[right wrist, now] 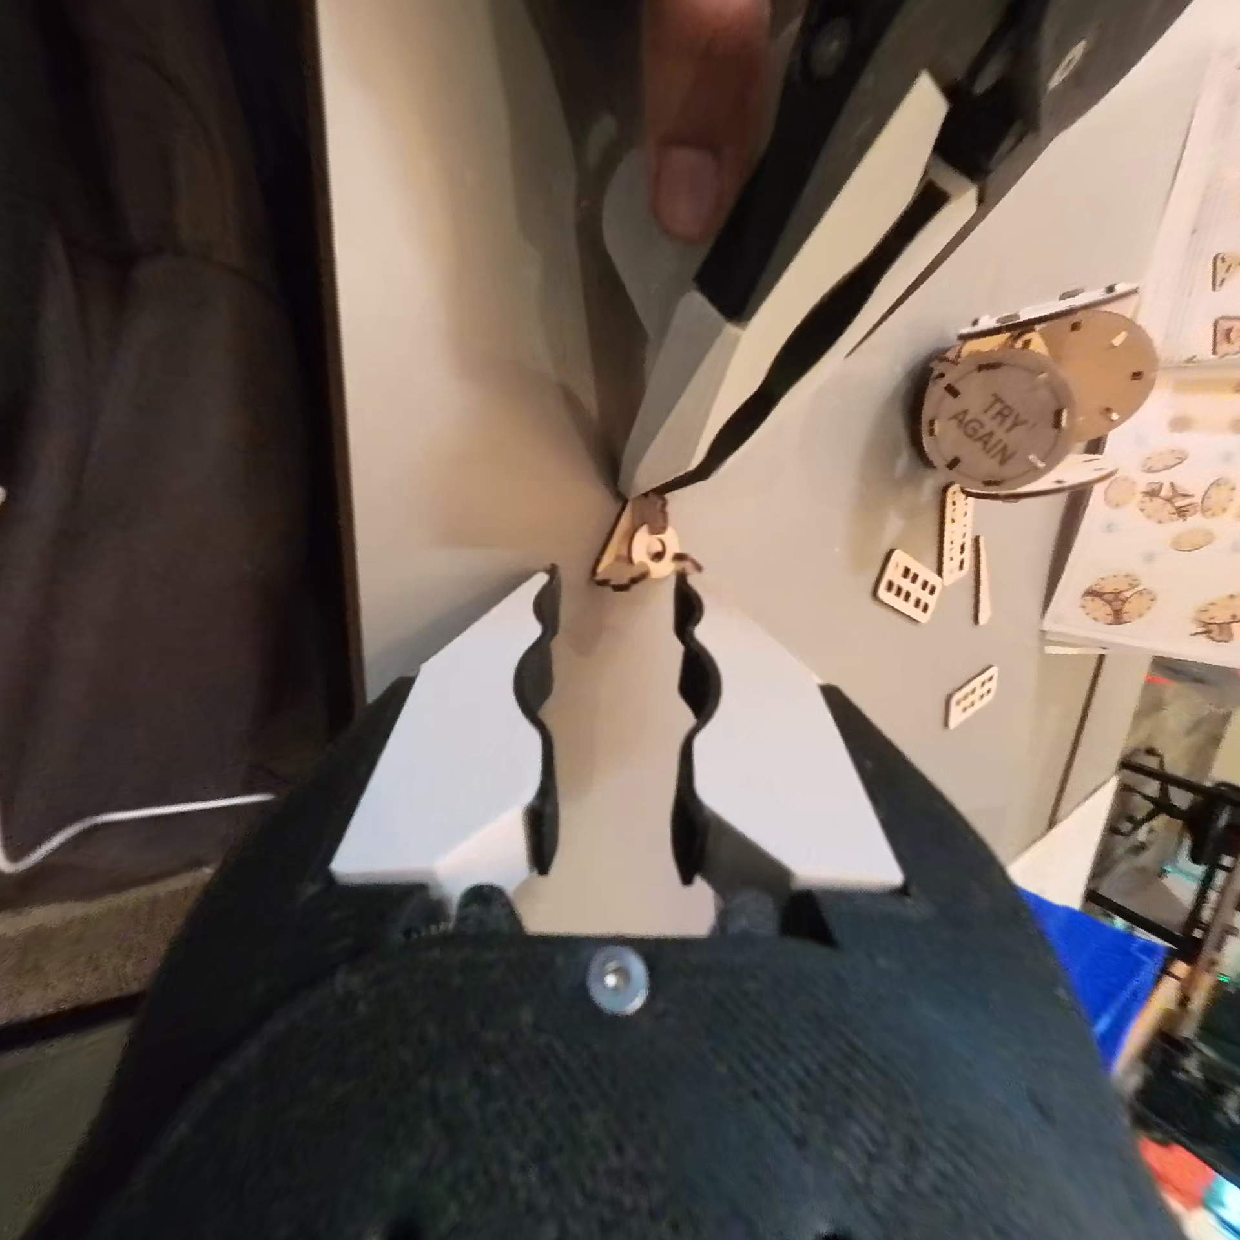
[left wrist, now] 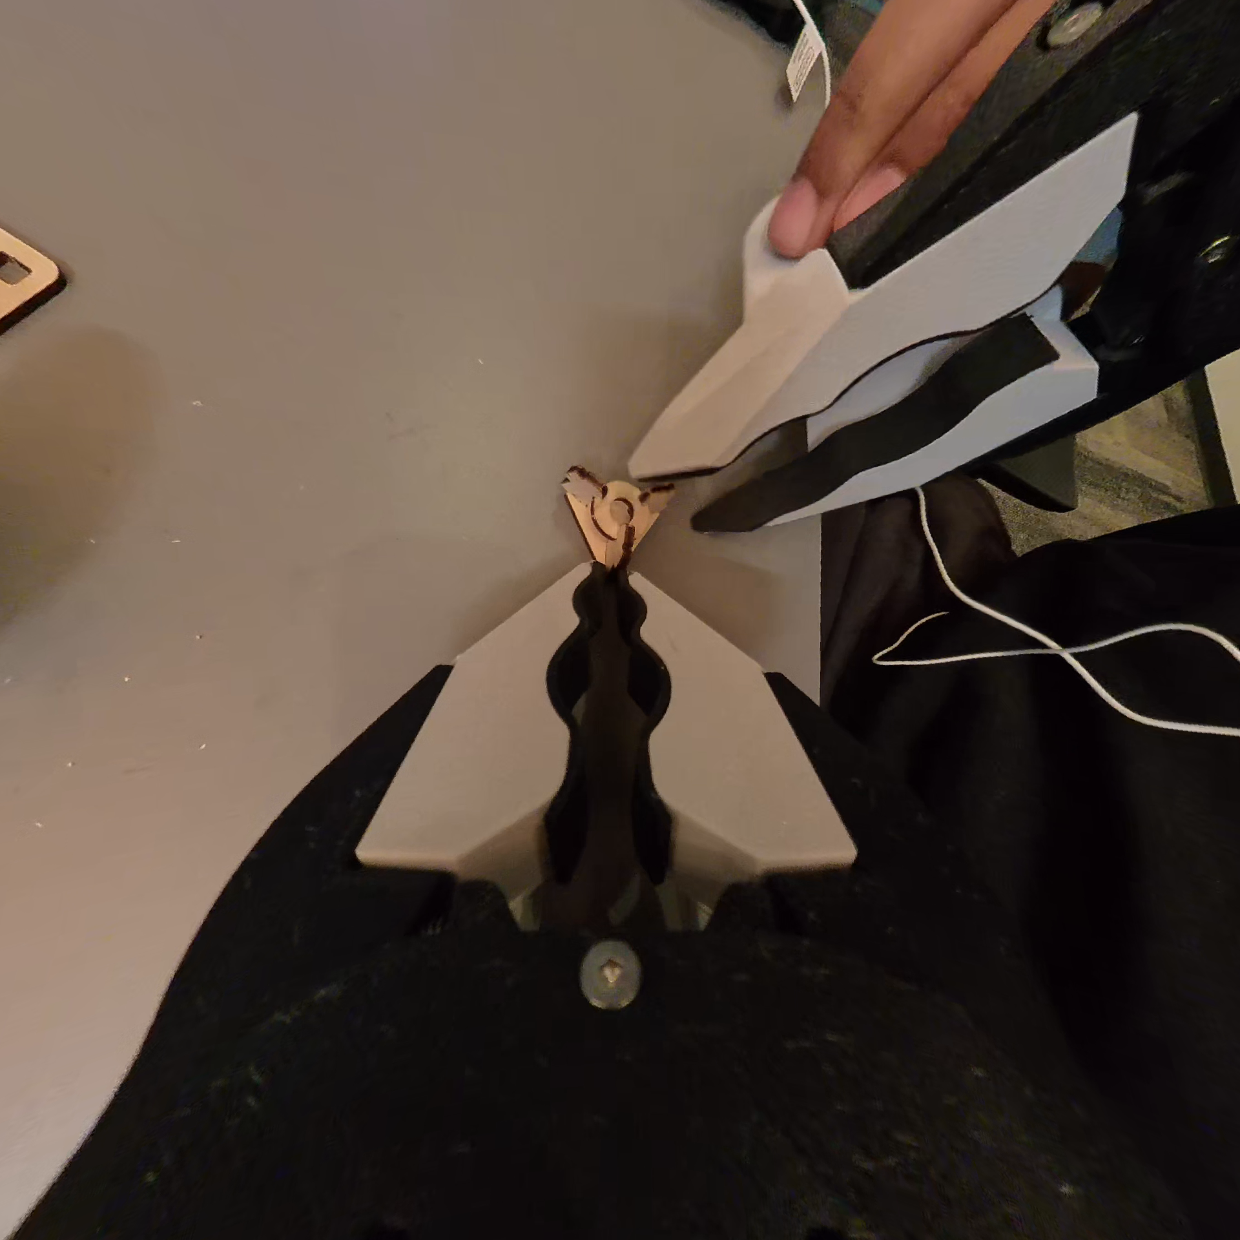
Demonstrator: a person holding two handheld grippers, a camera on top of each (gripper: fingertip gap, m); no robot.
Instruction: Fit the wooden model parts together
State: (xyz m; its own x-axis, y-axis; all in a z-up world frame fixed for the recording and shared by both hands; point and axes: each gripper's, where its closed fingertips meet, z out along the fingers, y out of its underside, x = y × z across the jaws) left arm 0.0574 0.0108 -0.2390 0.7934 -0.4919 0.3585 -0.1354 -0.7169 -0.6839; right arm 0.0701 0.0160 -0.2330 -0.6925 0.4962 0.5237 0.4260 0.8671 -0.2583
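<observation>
Two hand-held grippers meet over a grey surface (left wrist: pixel 268 201) at a small wooden piece (left wrist: pixel 614 517), a triangular laser-cut part w/ a round disc on its face and dark burnt edges. The left gripper (left wrist: pixel 612 570) has its fingers pinched tight on the piece's lower tip, pads pressed to it, holding it just above the surface. The right gripper (right wrist: pixel 614 580) has its fingers parted to a medium gap; the piece sits just ahead of the tips, nearer the right fingertip (right wrist: pixel 684 597), and contact can't be told.

Writing: a wooden drum (right wrist: pixel 993 416), well right of the piece in the right wrist view, has words engraved on its round face; a white tag (left wrist: pixel 805 60) on a cord above the piece also bears print, too small to read.

Count: 2 grippers, 1 held piece, 1 drum, 4 loose slotted wooden plates (right wrist: pixel 906 590) below the drum, 1 wooden corner (left wrist: pixel 20 282) far left of the piece, printed sheets (right wrist: pixel 1141 570) w/ clock-like figures right of the drum.

Room: the surface's edge runs close by the piece, in the left view just right of it, w/ dark cloth (left wrist: pixel 1006 805) and a white cord (left wrist: pixel 1006 644) past it. Bare surface lies open left of the piece as far as the wooden corner.
</observation>
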